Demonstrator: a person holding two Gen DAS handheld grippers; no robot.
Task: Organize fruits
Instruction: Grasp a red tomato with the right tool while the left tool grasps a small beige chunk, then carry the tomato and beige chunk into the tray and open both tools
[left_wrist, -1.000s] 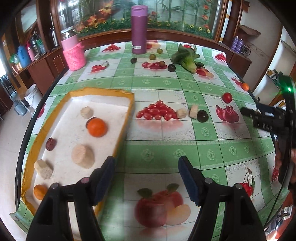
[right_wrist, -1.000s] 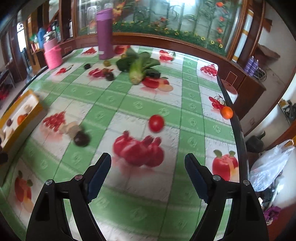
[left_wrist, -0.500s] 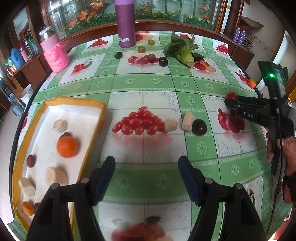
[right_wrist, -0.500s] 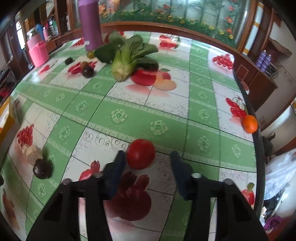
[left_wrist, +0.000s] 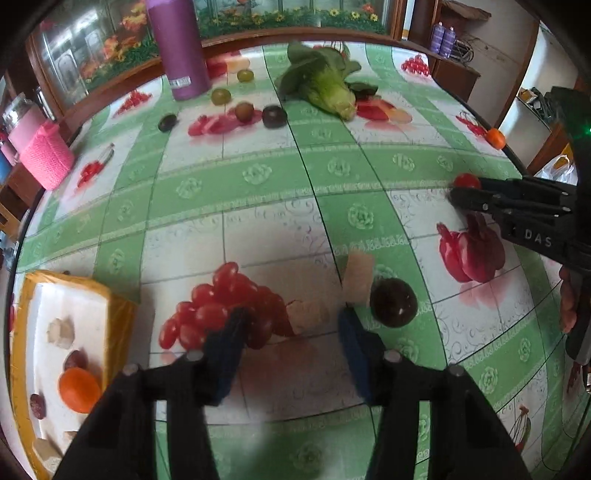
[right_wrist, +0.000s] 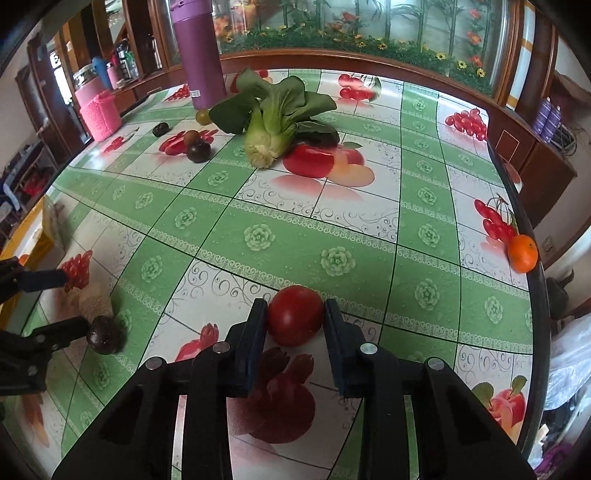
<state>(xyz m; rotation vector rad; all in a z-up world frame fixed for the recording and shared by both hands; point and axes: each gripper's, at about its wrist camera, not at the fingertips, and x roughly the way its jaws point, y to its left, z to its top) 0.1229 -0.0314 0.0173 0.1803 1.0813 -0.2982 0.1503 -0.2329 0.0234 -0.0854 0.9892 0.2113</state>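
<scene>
My right hand-held gripper (right_wrist: 294, 319) is closing its jaws on the red tomato (right_wrist: 295, 314); both pads look pressed to its sides, and it sits on the counter (right_wrist: 332, 221) at about 6 o'clock of the bok choy (right_wrist: 271, 122). In the left wrist view only the top of that tomato (left_wrist: 466, 181) shows above the black fingers.

My left hand-held gripper (left_wrist: 291, 332) is also closing, jaws apart, with a pale chunk (left_wrist: 308, 315) between the tips; motion blur keeps me from telling whether either pad touches it. A taller pale piece (left_wrist: 357, 275) and a dark plum (left_wrist: 393, 302) lie at its 2 o'clock.

The yellow-rimmed tray (left_wrist: 110, 306), at 9 o'clock, is cut off by the frame edge and partly hidden by the left finger; an orange (left_wrist: 79, 389) and some blurred bits show inside.
</scene>
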